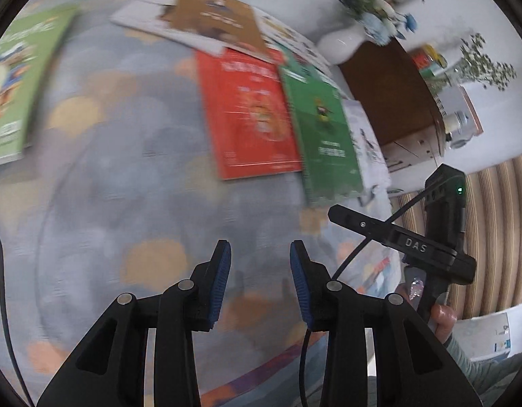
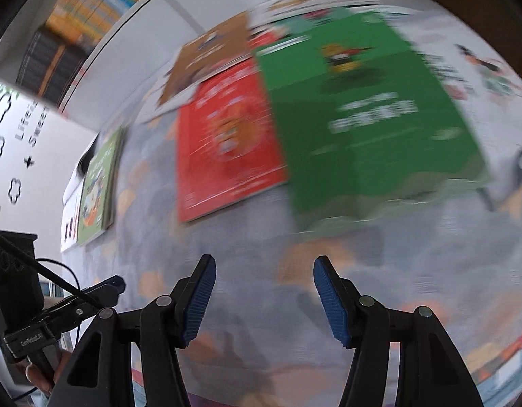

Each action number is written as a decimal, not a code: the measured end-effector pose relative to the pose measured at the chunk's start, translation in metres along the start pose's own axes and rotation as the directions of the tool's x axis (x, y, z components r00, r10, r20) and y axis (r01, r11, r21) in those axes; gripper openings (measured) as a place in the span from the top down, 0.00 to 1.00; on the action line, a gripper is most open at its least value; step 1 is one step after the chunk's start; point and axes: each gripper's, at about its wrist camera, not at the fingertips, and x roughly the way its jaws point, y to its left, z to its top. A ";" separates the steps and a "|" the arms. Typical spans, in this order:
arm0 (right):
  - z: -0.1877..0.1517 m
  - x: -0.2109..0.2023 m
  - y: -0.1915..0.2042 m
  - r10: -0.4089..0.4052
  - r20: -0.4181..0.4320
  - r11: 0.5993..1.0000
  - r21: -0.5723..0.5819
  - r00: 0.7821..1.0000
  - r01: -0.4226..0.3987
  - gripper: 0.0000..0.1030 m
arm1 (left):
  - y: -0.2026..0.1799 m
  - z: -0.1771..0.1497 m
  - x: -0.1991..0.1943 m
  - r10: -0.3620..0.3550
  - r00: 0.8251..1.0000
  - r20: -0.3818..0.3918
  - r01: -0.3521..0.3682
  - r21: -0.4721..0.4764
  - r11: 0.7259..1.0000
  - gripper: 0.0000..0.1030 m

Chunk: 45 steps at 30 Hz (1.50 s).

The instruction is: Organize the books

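Both grippers empty, fingers spread: left gripper (image 1: 261,281), right gripper (image 2: 262,300). Books lie loose ahead on the patterned surface (image 1: 101,183): red book (image 1: 247,115) beside the green book (image 1: 323,135), brown book (image 1: 216,20) overlapping behind, light-green book (image 1: 15,84) well apart on the left. I'd take the green one by its near edge, coming in low. Potted plants (image 1: 372,0) and a striped rug (image 1: 491,230) lie beyond.

Both wrist cameras look steeply down along their fingers, close over the patterned counter (image 1: 101,176); each view takes in the red book (image 1: 250,115) and green book (image 2: 369,115).
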 end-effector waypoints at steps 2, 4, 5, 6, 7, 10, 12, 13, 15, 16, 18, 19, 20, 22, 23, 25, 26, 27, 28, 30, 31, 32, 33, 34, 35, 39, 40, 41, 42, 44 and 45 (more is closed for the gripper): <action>0.003 -0.012 -0.025 -0.003 0.013 1.000 0.029 1.000 0.002 0.44 | -0.018 0.002 0.011 -0.003 1.000 -0.006 0.003 0.009 1.000 0.68; 0.007 -0.023 -0.052 -0.004 0.024 0.998 0.068 1.000 0.002 0.44 | -0.035 0.005 0.021 0.001 1.000 -0.008 -0.001 0.021 1.000 0.68; 0.011 -0.030 -0.066 -0.006 0.032 0.996 0.086 0.999 0.004 0.44 | -0.044 0.007 0.028 0.005 1.000 -0.008 -0.005 0.025 1.000 0.68; 0.013 -0.034 -0.074 -0.010 0.038 0.996 0.093 0.999 0.006 0.44 | -0.052 0.009 0.033 0.009 1.000 -0.007 -0.009 0.023 1.000 0.68; 0.016 -0.038 -0.082 -0.015 0.045 0.995 0.099 0.999 0.011 0.44 | -0.058 0.010 0.038 0.012 1.000 -0.007 -0.012 0.019 1.000 0.68; 0.025 -0.050 -0.105 -0.026 0.054 0.994 0.109 0.998 0.020 0.44 | -0.069 0.010 0.049 0.019 1.000 -0.003 -0.019 0.000 1.000 0.68; 0.032 -0.054 -0.116 -0.038 0.052 0.994 0.101 0.998 0.033 0.44 | -0.075 0.007 0.057 0.035 0.999 0.002 -0.035 -0.013 0.999 0.68; 0.034 -0.054 -0.118 -0.040 0.049 0.995 0.093 0.998 0.036 0.43 | -0.076 0.006 0.059 0.043 0.999 0.004 -0.043 -0.019 0.999 0.68; 0.043 -0.054 -0.123 -0.054 0.039 0.996 0.070 0.998 0.052 0.43 | -0.077 0.002 0.064 0.060 0.998 0.007 -0.059 -0.043 0.997 0.68; 0.045 -0.054 -0.125 -0.061 0.036 0.997 0.060 0.998 0.058 0.44 | -0.077 0.002 0.065 0.063 0.998 0.009 -0.063 -0.055 0.996 0.68; 0.052 -0.054 -0.127 -0.063 0.034 0.997 0.038 0.997 0.062 0.43 | -0.076 -0.001 0.068 0.072 0.997 0.023 -0.070 -0.086 0.994 0.68; 0.056 -0.053 -0.127 -0.066 0.031 0.997 0.028 0.997 0.066 0.43 | -0.076 -0.002 0.068 0.079 0.996 0.030 -0.076 -0.095 0.993 0.68; 0.058 -0.052 -0.126 -0.070 0.030 0.997 0.014 0.997 0.070 0.44 | -0.077 -0.004 0.068 0.086 0.995 0.042 -0.082 -0.099 0.992 0.68; 0.061 -0.051 -0.124 -0.083 0.036 0.996 -0.015 0.996 0.084 0.44 | -0.078 -0.005 0.068 0.102 0.993 0.061 -0.095 -0.116 0.989 0.68; 0.063 -0.050 -0.123 -0.098 0.038 0.995 -0.031 0.994 0.099 0.43 | -0.077 -0.005 0.068 0.103 0.992 0.065 -0.095 -0.125 0.988 0.68; 0.068 -0.046 -0.123 -0.112 0.033 0.992 -0.054 0.993 0.114 0.43 | -0.076 -0.003 0.070 0.108 0.991 0.079 -0.096 -0.140 0.985 0.68; 0.070 -0.045 -0.123 -0.112 0.028 0.992 -0.059 0.993 0.113 0.43 | -0.077 -0.002 0.070 0.113 0.990 0.088 -0.099 -0.145 0.984 0.68; 0.073 -0.043 -0.124 -0.112 0.025 0.991 -0.065 0.993 0.114 0.43 | -0.077 0.000 0.071 0.115 0.989 0.093 -0.100 -0.147 0.984 0.68; 0.075 -0.042 -0.124 -0.115 0.025 0.991 -0.071 0.993 0.116 0.43 | -0.077 0.002 0.072 0.115 0.989 0.097 -0.100 -0.148 0.984 0.68; 0.078 -0.041 -0.125 -0.125 0.027 0.988 -0.086 0.992 0.127 0.43 | -0.077 0.007 0.076 0.116 0.988 0.103 -0.100 -0.154 0.983 0.68; 0.079 -0.040 -0.125 -0.130 0.029 0.987 -0.090 0.991 0.132 0.43 | -0.077 0.010 0.078 0.116 0.988 0.104 -0.099 -0.158 0.983 0.68; 0.080 -0.040 -0.126 -0.134 0.030 0.986 -0.093 0.991 0.136 0.44 | -0.078 0.012 0.081 0.113 0.988 0.104 -0.095 -0.162 0.982 0.68; 0.081 -0.039 -0.127 -0.136 0.029 0.986 -0.095 0.990 0.138 0.44 | -0.078 0.015 0.084 0.107 0.989 0.103 -0.089 -0.168 0.982 0.68; 0.083 -0.039 -0.128 -0.136 0.028 0.986 -0.096 0.990 0.138 0.44 | -0.078 0.017 0.086 0.102 0.989 0.103 -0.084 -0.172 0.982 0.68; 0.084 -0.038 -0.129 -0.138 0.027 0.985 -0.098 0.990 0.140 0.44 | -0.079 0.019 0.089 0.094 0.990 0.104 -0.075 -0.174 0.982 0.68; 0.093 -0.034 -0.134 -0.146 0.032 0.983 -0.106 0.989 0.148 0.43 | -0.083 0.028 0.100 0.092 0.991 0.097 -0.074 -0.176 0.982 0.68; 0.096 -0.033 -0.134 -0.145 0.035 0.983 -0.107 0.989 0.148 0.43 | -0.083 0.030 0.103 0.096 0.991 0.095 -0.078 -0.179 0.981 0.68; 0.098 -0.033 -0.135 -0.144 0.041 0.983 -0.106 0.989 0.148 0.44 | -0.083 0.033 0.106 0.102 0.991 0.089 -0.084 -0.184 0.979 0.68; 0.100 -0.032 -0.135 -0.143 0.047 0.983 -0.108 0.989 0.148 0.44 | -0.082 0.036 0.109 0.103 0.991 0.087 -0.085 -0.189 0.978 0.68; 0.102 -0.031 -0.135 -0.147 0.060 0.982 -0.115 0.987 0.153 0.44 | -0.082 0.040 0.111 0.106 0.990 0.096 -0.086 -0.193 0.978 0.68; 0.103 -0.031 -0.134 -0.148 0.070 0.980 -0.122 0.986 0.156 0.44 | -0.082 0.043 0.112 0.109 0.989 0.097 -0.089 -0.193 0.977 0.68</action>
